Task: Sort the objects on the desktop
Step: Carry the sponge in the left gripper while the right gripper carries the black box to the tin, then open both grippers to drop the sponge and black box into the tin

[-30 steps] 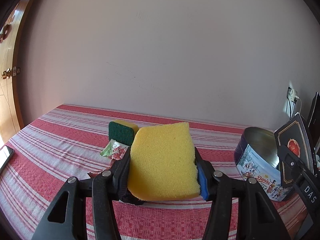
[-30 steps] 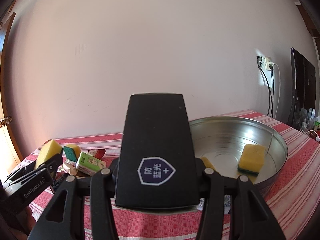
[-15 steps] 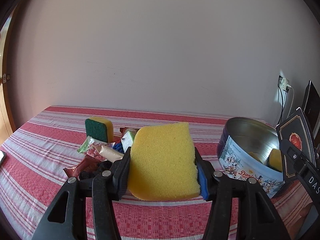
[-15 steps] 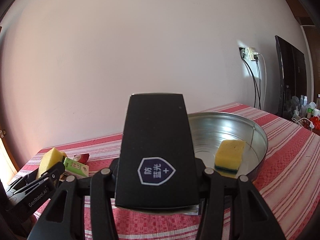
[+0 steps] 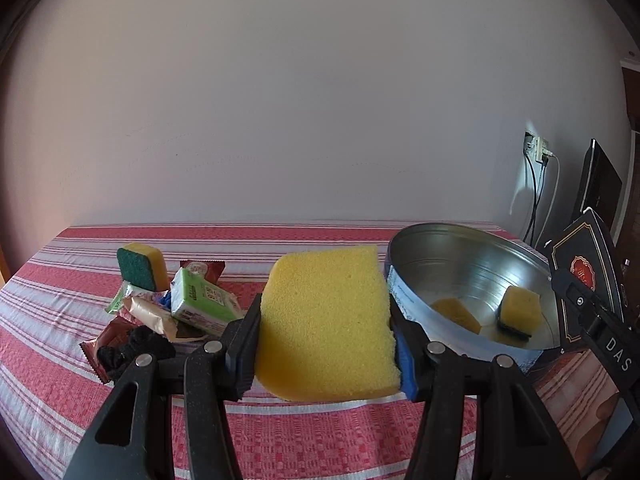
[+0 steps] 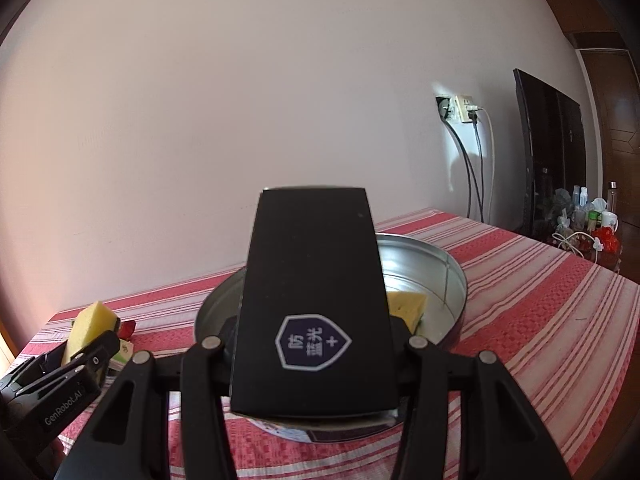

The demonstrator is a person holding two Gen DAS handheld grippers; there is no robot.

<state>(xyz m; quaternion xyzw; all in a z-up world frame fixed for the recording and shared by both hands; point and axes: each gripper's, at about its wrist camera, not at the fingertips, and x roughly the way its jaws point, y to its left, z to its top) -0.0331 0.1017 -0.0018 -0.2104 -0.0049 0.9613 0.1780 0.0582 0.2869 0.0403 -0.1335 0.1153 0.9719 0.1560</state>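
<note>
My left gripper (image 5: 324, 332) is shut on a large yellow sponge (image 5: 326, 322), held above the striped cloth just left of the round metal tin (image 5: 472, 264). The tin holds a yellow scouring sponge (image 5: 518, 310) and a yellow piece (image 5: 456, 312). My right gripper (image 6: 312, 344) is shut on a black box (image 6: 312, 300) with a shield label, held over the tin's (image 6: 432, 268) near side. In the left wrist view, the box (image 5: 582, 272) is at the far right. The left gripper with its sponge (image 6: 90, 324) shows at the left of the right wrist view.
A pile lies left of the tin: a green-and-yellow scourer (image 5: 140, 266), a green-white carton (image 5: 200, 300), snack packets (image 5: 144, 312) and a black hair tie (image 5: 132, 346). A wall socket with cables (image 6: 464, 112) and a dark screen (image 6: 548, 152) stand at the right.
Both views have swung right. The tin now sits closer to the left gripper's sponge, and the black box has moved over the tin's near side. Both grips are unchanged.
</note>
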